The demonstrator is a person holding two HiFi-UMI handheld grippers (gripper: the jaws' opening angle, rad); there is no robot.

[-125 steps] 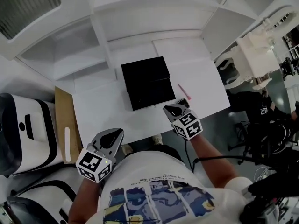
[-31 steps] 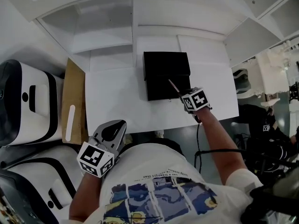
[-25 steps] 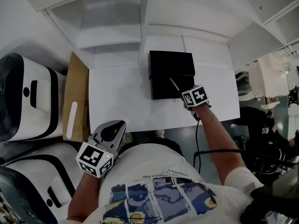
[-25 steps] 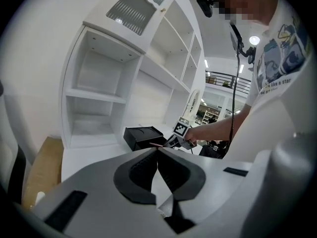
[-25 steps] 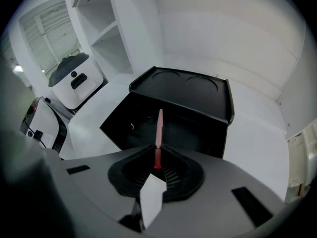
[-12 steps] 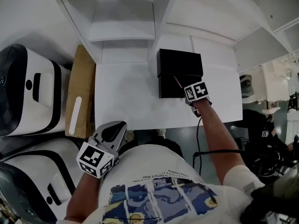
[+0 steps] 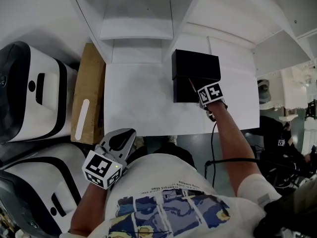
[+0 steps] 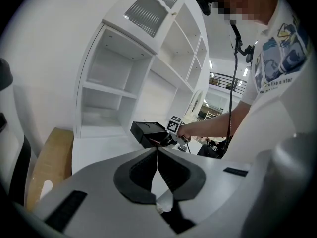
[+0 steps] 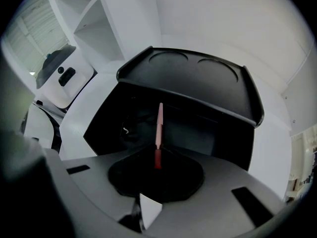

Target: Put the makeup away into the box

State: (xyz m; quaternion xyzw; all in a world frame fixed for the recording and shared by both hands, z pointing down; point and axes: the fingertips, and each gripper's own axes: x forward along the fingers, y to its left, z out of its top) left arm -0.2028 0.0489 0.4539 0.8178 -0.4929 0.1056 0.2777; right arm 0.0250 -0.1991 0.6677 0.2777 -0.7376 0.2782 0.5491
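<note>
Leftmost, two rounded white-and-black machine casings (image 7: 29, 93) were cut off by the frame edge, and a flat brown cardboard sheet (image 7: 89, 93) lay beside them against the white table (image 7: 138, 103). The left gripper (image 8: 157, 150) hung off the table's near-left corner by the person's shirt, its jaws pressed together with nothing between them. Further right, the black rectangular box (image 7: 195, 66) sat open near the back of the table, its hinged lid raised. Its inside was too dark to tell what it held. The right gripper (image 9: 157, 155) pointed steeply down over the box's open compartment, clamped on the slim pink makeup pencil (image 9: 159, 128), whose lower end disappeared between the pads. In the head view the marker cube covered those jaws.

Five seconds before, the pencil had lain on the table right of the box, with the right gripper near the table's front edge. The left gripper had kept to the same near-left spot.
</note>
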